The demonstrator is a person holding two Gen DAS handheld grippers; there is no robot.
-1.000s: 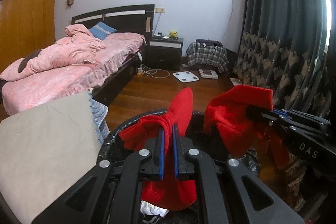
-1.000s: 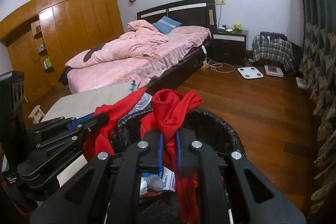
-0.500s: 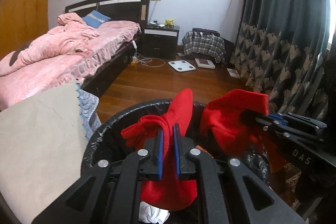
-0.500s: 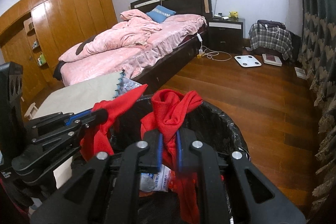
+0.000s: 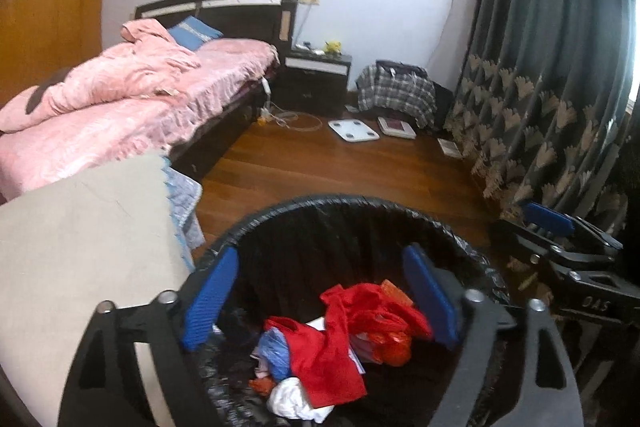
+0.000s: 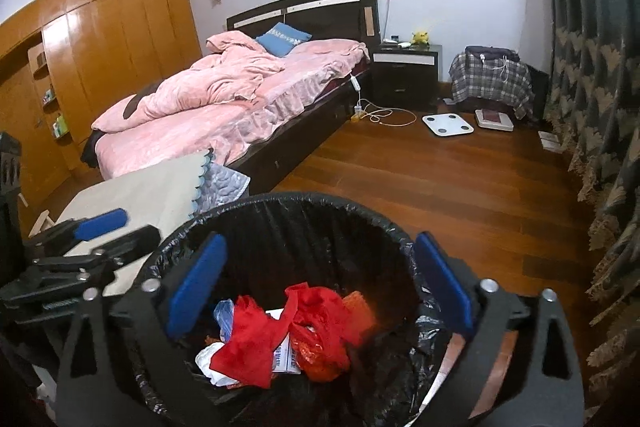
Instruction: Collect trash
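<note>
Left wrist view shows the left gripper [image 5: 320,299] spread wide and empty above the round bin lined with crinkled black plastic [image 5: 360,205]. The right gripper [image 6: 318,291] is likewise wide apart, gripping nothing. Soft red fleece cloths [image 6: 256,343] lie crumpled inside the bin on white paper scraps [image 6: 208,357]. The drop looks complete; next, both grippers likely need to lift clear and seek further trash.
</note>
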